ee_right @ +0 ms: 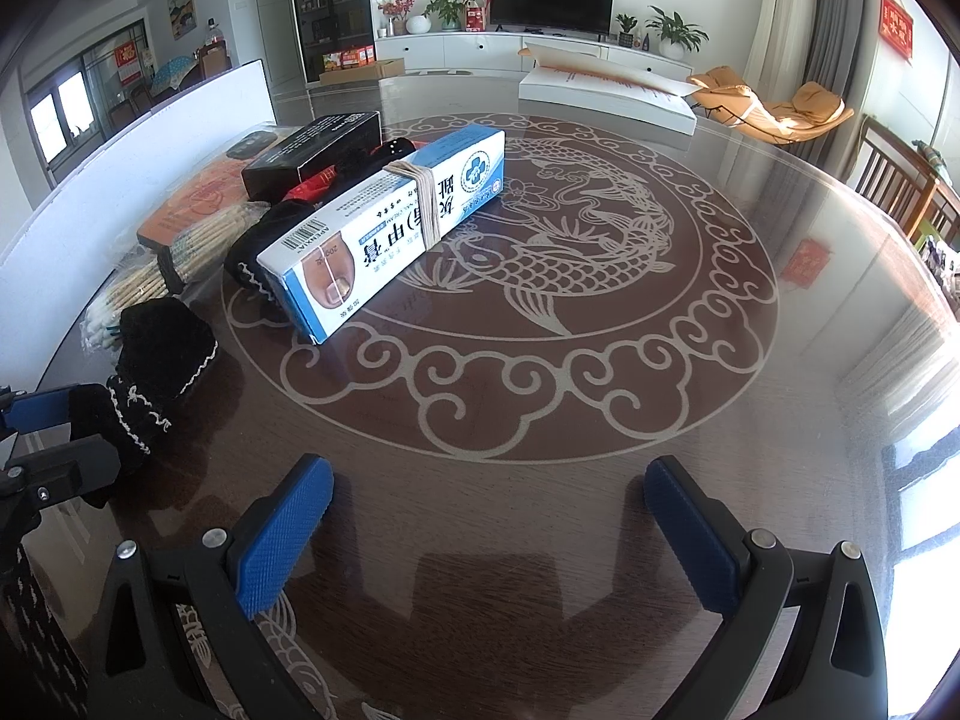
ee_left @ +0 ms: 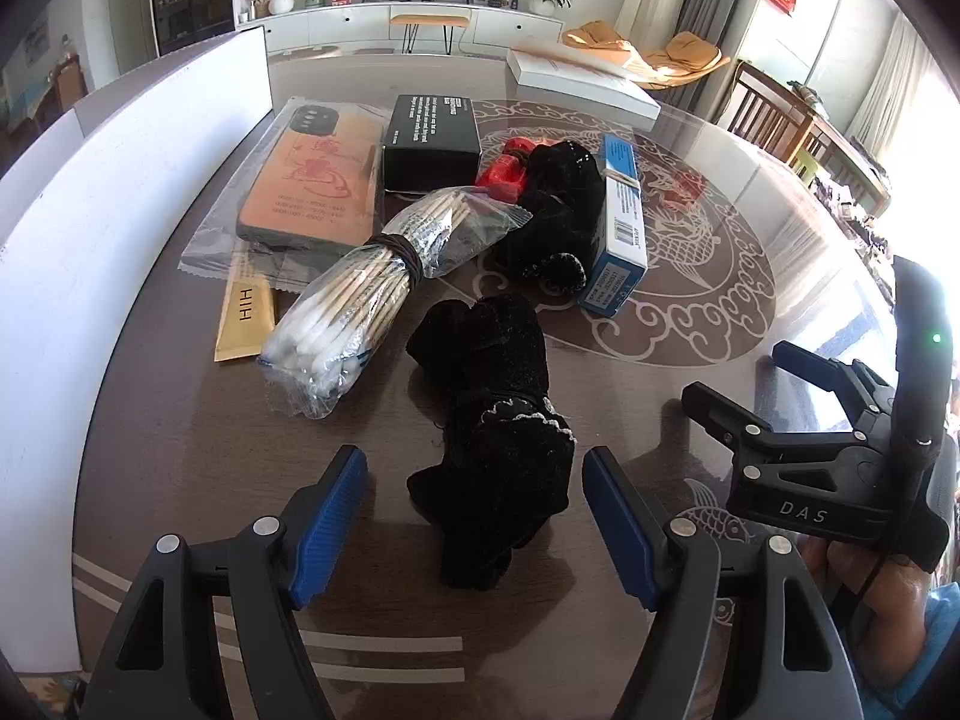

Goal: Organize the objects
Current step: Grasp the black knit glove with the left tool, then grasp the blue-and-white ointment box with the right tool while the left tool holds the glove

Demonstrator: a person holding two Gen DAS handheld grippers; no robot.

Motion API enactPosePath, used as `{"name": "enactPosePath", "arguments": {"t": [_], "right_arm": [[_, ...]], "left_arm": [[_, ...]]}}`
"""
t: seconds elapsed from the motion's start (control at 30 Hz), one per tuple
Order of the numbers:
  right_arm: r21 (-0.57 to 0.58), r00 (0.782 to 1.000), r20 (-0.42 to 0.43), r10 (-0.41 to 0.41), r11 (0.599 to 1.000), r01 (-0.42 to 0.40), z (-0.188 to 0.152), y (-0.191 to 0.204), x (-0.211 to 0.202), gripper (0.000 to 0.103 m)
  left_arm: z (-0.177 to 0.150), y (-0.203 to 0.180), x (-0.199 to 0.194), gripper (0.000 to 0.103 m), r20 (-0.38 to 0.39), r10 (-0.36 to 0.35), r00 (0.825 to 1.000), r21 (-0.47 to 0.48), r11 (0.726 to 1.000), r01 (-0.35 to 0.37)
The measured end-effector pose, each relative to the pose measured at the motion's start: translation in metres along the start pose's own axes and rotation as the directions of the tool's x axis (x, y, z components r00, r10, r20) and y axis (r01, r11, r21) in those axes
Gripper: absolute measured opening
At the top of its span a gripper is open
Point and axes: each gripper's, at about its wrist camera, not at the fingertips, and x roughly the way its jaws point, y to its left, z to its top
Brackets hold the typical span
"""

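Between the left hand-held gripper's [ee_left: 474,525] spread pads lies a black sock [ee_left: 492,456]; limp fabric could slip. Right hand-held gripper [ee_right: 489,531] gapes empty.

On my table [ee_left: 708,312] I count 2 black velvet pouches [ee_left: 498,438], 1 bag of cotton swabs [ee_left: 360,306], 1 blue-and-white box [ee_left: 621,222], 1 black box [ee_left: 431,141], 1 bagged phone case [ee_left: 312,180], 1 red packet [ee_left: 507,171], 1 yellow sachet [ee_left: 246,315]

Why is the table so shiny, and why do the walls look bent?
Right wrist view: window light glares white across the glossy table at the right, and the right gripper casts shadows. Left wrist view: the fisheye lens curves the white board; the right edge is overexposed.
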Motion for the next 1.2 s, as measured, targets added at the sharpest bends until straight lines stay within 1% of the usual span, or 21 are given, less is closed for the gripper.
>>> {"name": "enactPosePath", "arguments": {"t": [0.03,0.07,0.1,0.13,0.2,0.23,0.3,0.37,0.47,0.5,0.53,0.57,0.63,0.7,0.8,0.9,1.0,1.07,1.1,1.13,1.2], "right_arm": [[0.0,1.0,0.0,0.0,1.0,0.0,0.0,0.0,0.0,0.103],[-0.002,1.0,0.0,0.0,1.0,0.0,0.0,0.0,0.0,0.103],[-0.002,1.0,0.0,0.0,1.0,0.0,0.0,0.001,0.0,0.103],[-0.004,1.0,0.0,0.001,1.0,-0.001,0.0,0.001,0.0,0.103],[-0.023,0.999,-0.029,0.039,0.999,-0.04,0.005,-0.002,0.001,0.103],[0.017,0.997,-0.04,0.07,0.997,-0.069,0.012,-0.008,0.0,0.099],[0.148,0.988,-0.01,0.153,0.978,-0.15,0.033,-0.022,-0.006,0.091],[0.217,0.98,0.025,0.199,0.956,-0.2,0.063,-0.024,-0.008,0.091],[0.178,0.98,0.026,0.196,0.964,-0.197,0.103,-0.002,0.006,0.09],[0.147,0.985,0.015,0.174,0.974,-0.174,0.111,0.006,0.014,0.084],[0.125,0.987,0.002,0.162,0.979,-0.161,0.115,0.011,0.021,0.07],[0.119,0.986,-0.022,0.163,0.98,-0.159,0.116,0.012,0.03,0.063],[0.174,0.975,-0.029,0.219,0.962,-0.211,0.11,0.001,0.037,0.056],[0.234,0.973,-0.011,0.23,0.947,-0.222,0.101,-0.017,0.032,0.054],[0.334,0.97,0.007,0.241,0.914,-0.23,0.082,-0.051,0.022,0.053],[0.438,0.976,-0.013,0.216,0.879,-0.189,0.062,-0.085,0.016,0.053],[0.444,0.99,-0.026,0.142,0.888,-0.116,0.057,-0.1,0.006,0.054],[0.402,0.991,-0.03,0.128,0.91,-0.105,0.065,-0.096,0.004,0.064],[0.391,0.99,-0.035,0.139,0.913,-0.114,0.069,-0.091,0.006,0.076],[0.382,0.987,-0.042,0.156,0.915,-0.129,0.074,-0.084,0.009,0.084],[0.339,0.984,-0.067,0.166,0.931,-0.134,0.086,-0.066,0.02,0.084]], "left_arm": [[0.002,-0.003,0.005,0.069,0.001,0.012,1.0,0.013,1.0,-0.012],[0.001,-0.003,0.009,0.059,0.005,0.021,1.0,0.014,1.0,-0.021],[0.0,-0.003,0.008,0.043,0.022,0.041,0.999,0.02,0.999,-0.041],[-0.001,-0.004,0.007,0.036,0.03,0.06,0.998,0.031,0.998,-0.061],[-0.006,0.0,0.005,0.036,0.05,0.052,0.997,0.015,0.999,-0.052],[-0.007,0.001,0.004,0.036,0.055,0.057,0.997,0.006,0.998,-0.058],[-0.006,0.004,0.005,0.036,0.062,0.061,0.996,-0.004,0.998,-0.061],[-0.006,0.005,0.006,0.036,0.066,0.059,0.996,-0.011,0.998,-0.059],[-0.006,0.008,0.005,0.036,0.068,0.05,0.996,-0.019,0.999,-0.049],[-0.006,0.01,0.005,0.036,0.069,0.048,0.996,-0.026,0.999,-0.046],[-0.006,0.013,0.004,0.036,0.069,0.045,0.997,-0.037,0.998,-0.042],[-0.006,0.016,0.004,0.036,0.07,0.038,0.997,-0.053,0.998,-0.034],[-0.006,0.024,0.003,0.036,0.072,0.015,0.997,-0.09,0.996,-0.009],[-0.005,0.03,0.004,0.036,0.075,-0.01,0.997,-0.119,0.993,0.019],[-0.004,0.031,0.004,0.036,0.077,-0.017,0.997,-0.129,0.991,0.027],[-0.005,0.03,0.003,0.036,0.077,-0.017,0.997,-0.13,0.991,0.027],[-0.007,0.029,0.002,0.036,0.078,-0.021,0.997,-0.135,0.99,0.031],[-0.007,0.028,0.002,0.036,0.078,-0.019,0.997,-0.135,0.99,0.029],[-0.007,0.028,0.002,0.036,0.079,-0.017,0.997,-0.135,0.991,0.028],[-0.007,0.028,0.001,0.036,0.084,-0.016,0.996,-0.135,0.991,0.027],[-0.008,0.029,-0.004,0.036,0.107,-0.017,0.994,-0.137,0.99,0.032]]}}
